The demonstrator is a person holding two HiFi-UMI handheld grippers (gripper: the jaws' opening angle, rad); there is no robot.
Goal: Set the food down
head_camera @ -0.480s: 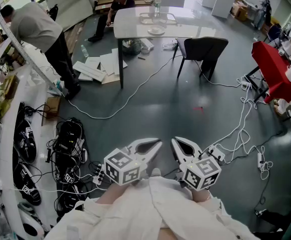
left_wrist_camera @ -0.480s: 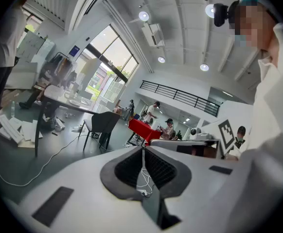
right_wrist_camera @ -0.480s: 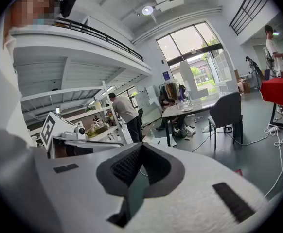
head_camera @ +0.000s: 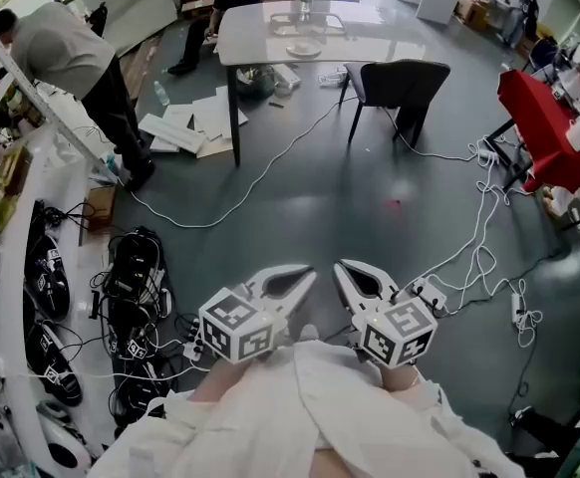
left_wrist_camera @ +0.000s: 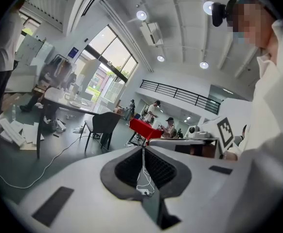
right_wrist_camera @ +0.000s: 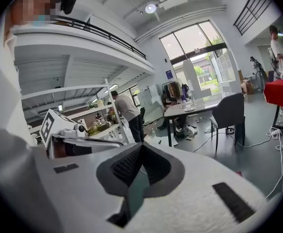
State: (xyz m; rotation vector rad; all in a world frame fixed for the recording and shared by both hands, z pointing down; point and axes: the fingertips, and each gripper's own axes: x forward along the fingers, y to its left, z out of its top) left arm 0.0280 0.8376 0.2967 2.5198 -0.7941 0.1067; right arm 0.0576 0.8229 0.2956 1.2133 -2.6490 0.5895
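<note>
In the head view both grippers are held side by side in front of my white sleeves, over the grey floor. My left gripper is shut with nothing between its jaws. My right gripper is also shut and empty. In the left gripper view the dark pads of the left gripper meet along a thin line. The right gripper view shows the right gripper closed the same way. No food is held. A plate lies on the white table far ahead.
A black chair stands by the white table. White cables trail over the floor at right, beside a red-covered table. Black gear is piled at left under a shelf, where a person bends. Flat boards lie on the floor.
The head view has shifted a little, so the table and chair sit slightly higher in the picture. Both grippers stay shut and side by side.
</note>
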